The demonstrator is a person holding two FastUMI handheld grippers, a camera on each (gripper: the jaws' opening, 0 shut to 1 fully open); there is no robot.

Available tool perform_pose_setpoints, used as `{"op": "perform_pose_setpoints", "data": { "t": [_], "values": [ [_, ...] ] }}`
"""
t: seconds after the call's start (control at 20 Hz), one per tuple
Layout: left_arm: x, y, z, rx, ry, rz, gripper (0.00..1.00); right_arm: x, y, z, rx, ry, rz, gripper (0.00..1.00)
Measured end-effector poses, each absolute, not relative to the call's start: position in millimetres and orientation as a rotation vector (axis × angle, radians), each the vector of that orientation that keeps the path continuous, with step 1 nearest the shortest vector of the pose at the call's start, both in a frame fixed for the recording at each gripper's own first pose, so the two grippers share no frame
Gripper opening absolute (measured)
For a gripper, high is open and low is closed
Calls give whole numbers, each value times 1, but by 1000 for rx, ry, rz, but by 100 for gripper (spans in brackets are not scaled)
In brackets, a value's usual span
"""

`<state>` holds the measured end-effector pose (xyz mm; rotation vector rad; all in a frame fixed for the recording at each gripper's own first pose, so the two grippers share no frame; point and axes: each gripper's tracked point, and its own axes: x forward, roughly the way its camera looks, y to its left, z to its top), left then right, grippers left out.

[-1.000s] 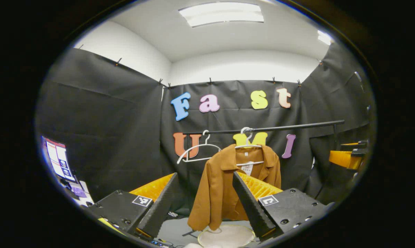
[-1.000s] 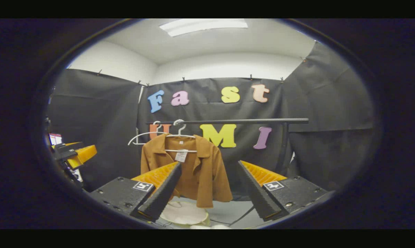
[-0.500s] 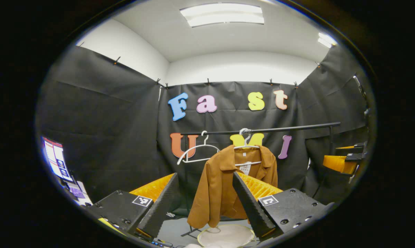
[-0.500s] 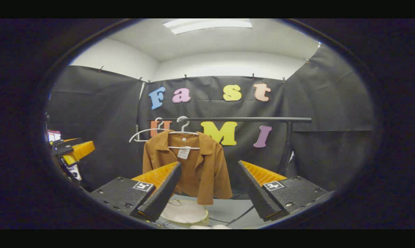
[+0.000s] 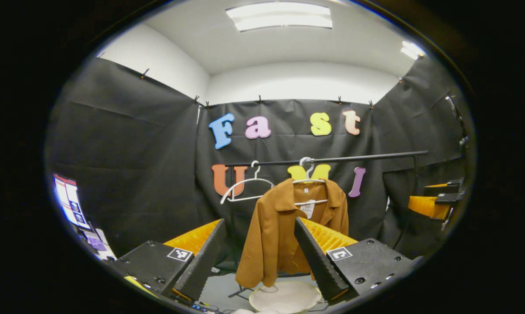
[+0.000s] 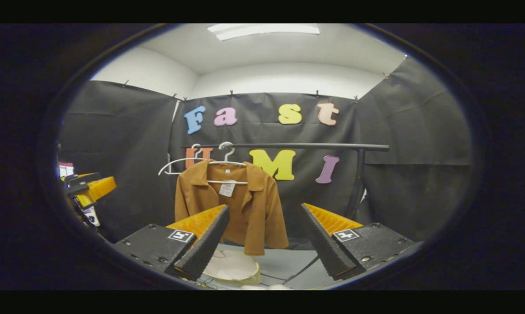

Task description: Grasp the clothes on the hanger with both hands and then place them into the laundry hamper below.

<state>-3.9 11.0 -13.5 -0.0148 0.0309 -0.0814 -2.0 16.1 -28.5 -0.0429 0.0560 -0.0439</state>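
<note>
the left gripper view looks forward between its own spread fingers toward the black metal clothes rail point(image 5: 328, 159), standing well back and off to the rail's left. the right gripper view faces the same rail point(image 6: 288, 146) from farther right, also well back. both share the brown short-sleeved jacket point(image 5: 284, 235) point(image 6: 245, 205) on its white hanger, the round white laundry hamper point(image 5: 284, 296) point(image 6: 232, 266) beneath, and each other's gripper at the edge.

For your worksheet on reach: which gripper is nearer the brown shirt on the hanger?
Left, probably, though neither touches it. The left gripper sees the brown shirt larger; the right gripper sits back, shirt smaller.
</note>
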Motion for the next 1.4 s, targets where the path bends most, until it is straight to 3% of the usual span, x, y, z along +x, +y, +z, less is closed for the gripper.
{"op": "perform_pose_setpoints", "data": {
  "t": [0.3, 0.35, 0.65, 0.7, 0.75, 1.0, 1.35, 1.4],
  "values": [
    [19, -8, -36, -3, 45, -94, 100, 22, 17, -60, -69, 104, -3, 100],
    [24, -15, -45, 3, 59, -101, 96, 29, 15, -67, -66, 116, -3, 100],
    [61, -47, -80, -42, 93, -136, 100, 96, 12, -98, -52, 154, 58, 100],
    [71, -51, -86, -54, 103, -141, 92, 110, 14, -100, -40, 152, 75, 100],
    [80, -55, -89, -60, 102, -146, 100, 124, 16, -101, -28, 153, 91, 100],
    [138, -73, -104, -45, 98, -158, 98, 209, 25, -104, 33, 157, 165, 100],
    [209, -88, -123, 9, 96, -103, 100, 312, 48, -131, 62, 188, 200, 85],
    [220, -90, -127, -3, 104, -93, 96, 322, 50, -133, 63, 191, 203, 85]
  ]
}}
